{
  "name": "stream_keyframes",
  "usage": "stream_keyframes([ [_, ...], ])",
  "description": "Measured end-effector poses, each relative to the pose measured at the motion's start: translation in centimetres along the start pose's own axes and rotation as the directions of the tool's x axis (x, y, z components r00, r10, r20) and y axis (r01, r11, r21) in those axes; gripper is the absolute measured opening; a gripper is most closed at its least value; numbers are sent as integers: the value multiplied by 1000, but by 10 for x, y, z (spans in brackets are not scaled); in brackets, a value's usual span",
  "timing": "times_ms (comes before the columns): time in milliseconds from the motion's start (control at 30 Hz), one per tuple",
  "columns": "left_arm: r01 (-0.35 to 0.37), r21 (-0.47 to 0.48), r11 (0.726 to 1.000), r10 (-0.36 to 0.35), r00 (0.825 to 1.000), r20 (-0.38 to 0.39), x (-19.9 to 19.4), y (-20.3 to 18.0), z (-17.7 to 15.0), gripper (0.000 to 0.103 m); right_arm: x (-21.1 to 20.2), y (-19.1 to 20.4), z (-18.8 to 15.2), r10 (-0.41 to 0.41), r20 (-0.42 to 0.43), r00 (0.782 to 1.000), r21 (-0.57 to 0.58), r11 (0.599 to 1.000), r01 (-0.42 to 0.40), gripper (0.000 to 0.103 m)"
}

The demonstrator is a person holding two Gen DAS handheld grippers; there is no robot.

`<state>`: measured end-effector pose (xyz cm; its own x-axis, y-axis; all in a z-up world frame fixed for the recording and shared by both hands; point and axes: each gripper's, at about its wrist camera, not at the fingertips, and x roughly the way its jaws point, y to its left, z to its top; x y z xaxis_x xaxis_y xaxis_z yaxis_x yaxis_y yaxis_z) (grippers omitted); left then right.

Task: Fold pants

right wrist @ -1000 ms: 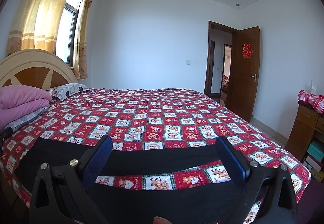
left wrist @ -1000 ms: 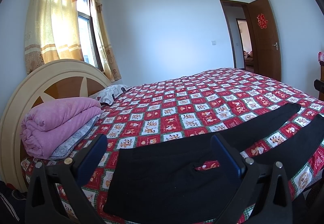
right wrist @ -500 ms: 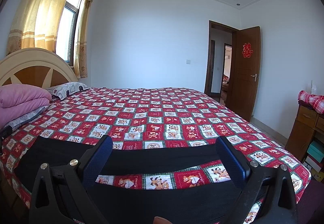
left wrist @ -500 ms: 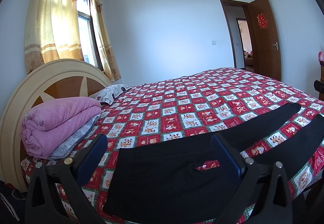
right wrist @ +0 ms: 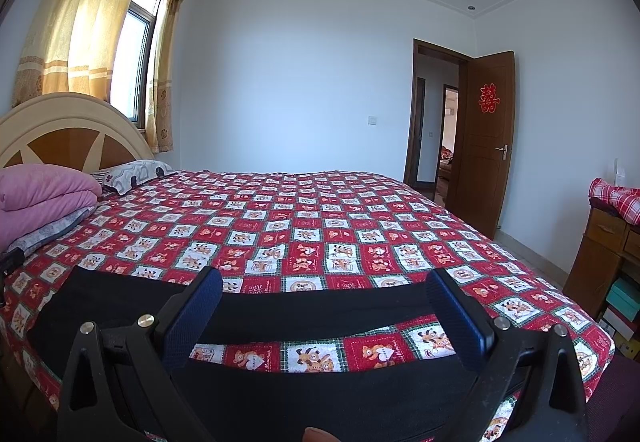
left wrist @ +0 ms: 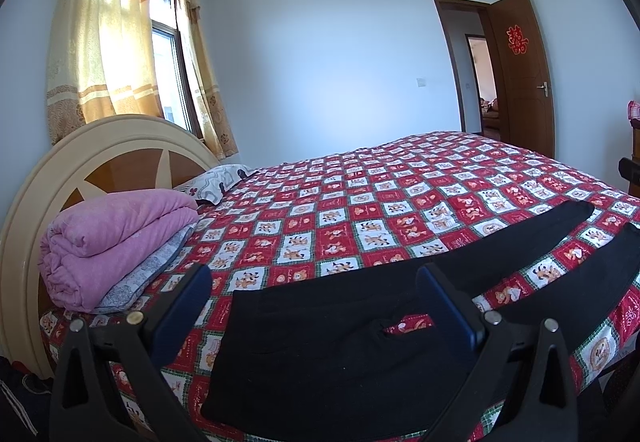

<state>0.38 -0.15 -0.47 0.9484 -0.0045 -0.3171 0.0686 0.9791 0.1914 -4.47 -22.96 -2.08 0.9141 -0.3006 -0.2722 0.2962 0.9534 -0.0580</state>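
Observation:
Black pants (left wrist: 320,342) lie flat along the near edge of a bed with a red checked cover (left wrist: 360,202). The waist is at the left and the two legs (left wrist: 532,242) spread apart toward the right. My left gripper (left wrist: 316,282) hovers open above the waist and crotch area, nothing between its blue pads. In the right wrist view the pants (right wrist: 304,310) stretch across the bottom, and my right gripper (right wrist: 324,282) stands open over the two legs, holding nothing. A fingertip (right wrist: 318,434) shows at the bottom edge.
A folded pink blanket (left wrist: 116,242) on a grey pillow sits by the round headboard (left wrist: 80,154) at the left. A patterned pillow (left wrist: 220,182) lies behind it. A wooden dresser (right wrist: 600,258) with a checked cloth stands at the right; an open door (right wrist: 484,146) is beyond.

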Motion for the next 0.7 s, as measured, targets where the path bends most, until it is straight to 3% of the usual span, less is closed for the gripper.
stream_keyframes([
  [500, 14, 3, 1000, -14, 999, -38, 21, -5, -15, 103, 14, 3, -7, -4, -40, 999, -11, 1000, 4, 102],
  [633, -2, 29, 1000, 4, 998, -65, 56, 7, -27, 103, 30, 1, -18, -11, -82, 997, -11, 1000, 10, 102],
  [700, -5, 32, 999, 9, 993, -119, 88, 25, -36, 103, 39, 0, -26, -13, -110, 994, -19, 1000, 11, 102],
])
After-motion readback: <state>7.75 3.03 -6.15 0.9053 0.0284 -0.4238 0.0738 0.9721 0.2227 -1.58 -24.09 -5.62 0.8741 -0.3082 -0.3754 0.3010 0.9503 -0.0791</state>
